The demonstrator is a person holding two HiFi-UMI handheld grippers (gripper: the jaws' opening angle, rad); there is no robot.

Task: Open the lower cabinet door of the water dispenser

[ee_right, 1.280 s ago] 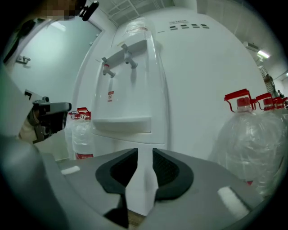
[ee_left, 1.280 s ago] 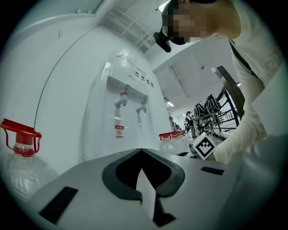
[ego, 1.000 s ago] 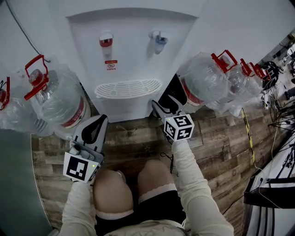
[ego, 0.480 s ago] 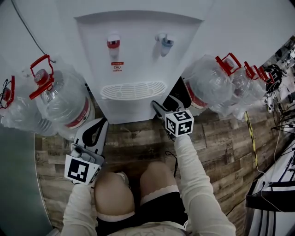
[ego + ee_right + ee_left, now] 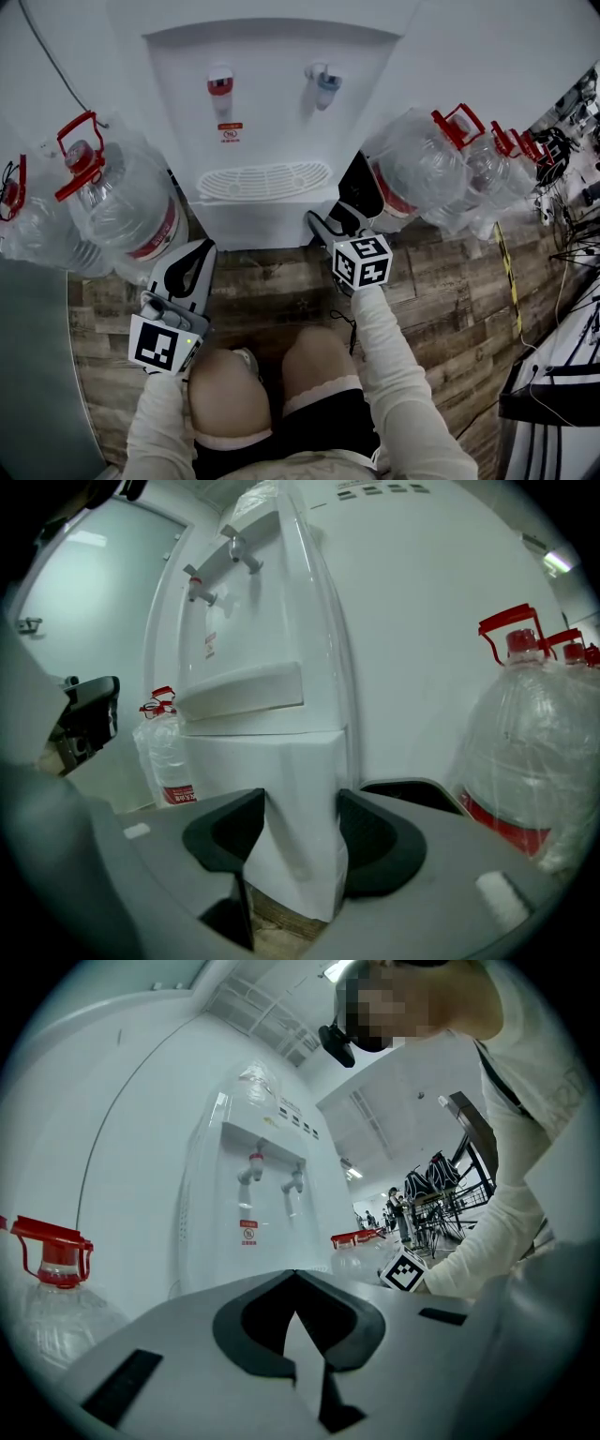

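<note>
The white water dispenser (image 5: 272, 112) stands ahead, with its lower cabinet door (image 5: 291, 799) below the drip tray (image 5: 262, 180). My right gripper (image 5: 339, 202) is at the door's right corner. In the right gripper view the door's edge fills the gap between the two dark pads (image 5: 230, 832) of that gripper (image 5: 302, 803). Its jaws have just been closing on that edge and press on it. My left gripper (image 5: 202, 246) hovers left of the cabinet, apart from it. Its tips meet in the left gripper view (image 5: 295, 1274), with nothing held.
Large clear water bottles with red caps flank the dispenser on the left (image 5: 122, 202) and right (image 5: 422, 164). The person's knees (image 5: 272, 375) are close to the door on the wood floor (image 5: 450, 281). Cables and stands (image 5: 562, 150) lie at the far right.
The head view has swayed a little. The right gripper stays at the door's right corner and the left gripper has kept its place.
</note>
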